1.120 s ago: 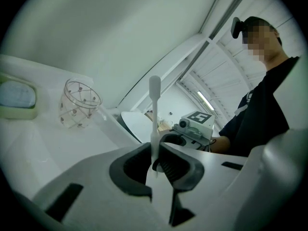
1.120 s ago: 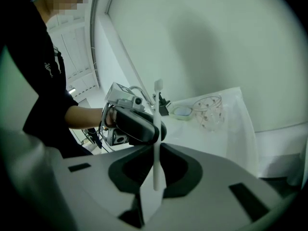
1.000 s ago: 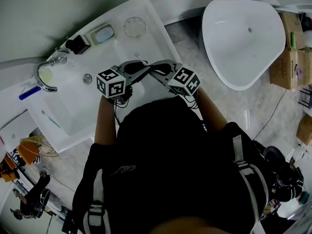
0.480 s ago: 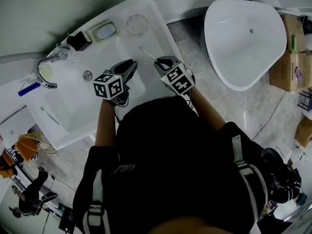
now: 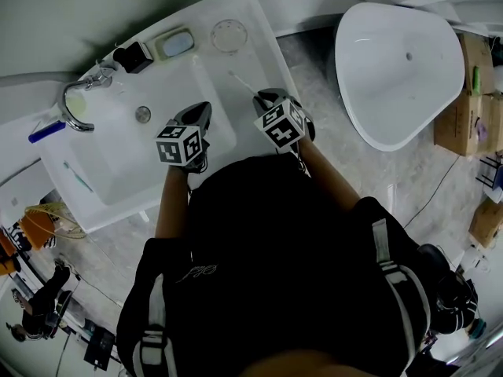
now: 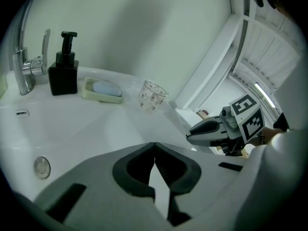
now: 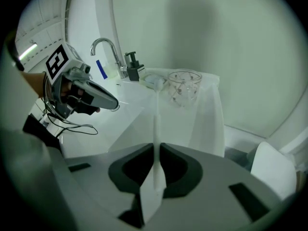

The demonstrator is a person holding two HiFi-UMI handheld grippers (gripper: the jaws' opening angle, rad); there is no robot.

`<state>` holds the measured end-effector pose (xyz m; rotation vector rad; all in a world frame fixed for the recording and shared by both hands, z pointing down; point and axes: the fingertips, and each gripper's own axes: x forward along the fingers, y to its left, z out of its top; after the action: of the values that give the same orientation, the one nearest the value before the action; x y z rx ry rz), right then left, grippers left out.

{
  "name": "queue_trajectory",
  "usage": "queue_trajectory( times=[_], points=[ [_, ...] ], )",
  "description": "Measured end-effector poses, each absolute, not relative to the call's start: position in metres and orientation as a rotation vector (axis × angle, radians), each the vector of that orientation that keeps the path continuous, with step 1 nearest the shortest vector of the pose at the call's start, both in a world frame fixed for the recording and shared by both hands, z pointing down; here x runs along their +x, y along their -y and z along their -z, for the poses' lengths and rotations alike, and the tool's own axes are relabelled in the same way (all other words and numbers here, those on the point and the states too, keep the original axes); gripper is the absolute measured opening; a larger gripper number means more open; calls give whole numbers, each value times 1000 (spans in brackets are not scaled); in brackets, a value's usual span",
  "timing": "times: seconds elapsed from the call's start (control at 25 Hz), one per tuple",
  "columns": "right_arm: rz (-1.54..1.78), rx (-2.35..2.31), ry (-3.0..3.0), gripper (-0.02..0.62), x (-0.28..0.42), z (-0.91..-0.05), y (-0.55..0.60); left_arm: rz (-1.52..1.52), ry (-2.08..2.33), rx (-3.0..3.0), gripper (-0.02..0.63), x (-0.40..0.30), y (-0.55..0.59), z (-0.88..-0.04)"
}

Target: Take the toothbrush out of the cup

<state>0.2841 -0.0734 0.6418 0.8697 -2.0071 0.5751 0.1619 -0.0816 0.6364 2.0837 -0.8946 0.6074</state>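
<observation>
White toothbrush (image 7: 156, 124) clamped upright in right gripper (image 7: 157, 149), outside clear cup (image 7: 184, 86), tip aimed toward it, cup on far right corner of washbasin (image 5: 118, 163), left gripper (image 6: 154, 147) clenched on nothing, over basin, left of right gripper.

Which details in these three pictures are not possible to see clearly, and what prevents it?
- Bristle end of the toothbrush: right gripper view, white against the white sink, too faint.
- Toothbrush handle end: head view, hidden under the right gripper.
- Blue item beside the faucet: head view, too small to identify.
- Pattern on the cup: left gripper view, too small.
</observation>
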Motion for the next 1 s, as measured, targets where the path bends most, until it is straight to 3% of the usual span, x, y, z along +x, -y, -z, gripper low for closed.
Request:
queue_trajectory(
  times=[0.52,1.0],
  points=[
    [-519,790,1903,52,283,-659,69,-611,919,1982,2,141,56,-653],
    [-542,792,1911,109,290,-659,64,-529,1026,1899,2,118,45,-647]
  ],
)
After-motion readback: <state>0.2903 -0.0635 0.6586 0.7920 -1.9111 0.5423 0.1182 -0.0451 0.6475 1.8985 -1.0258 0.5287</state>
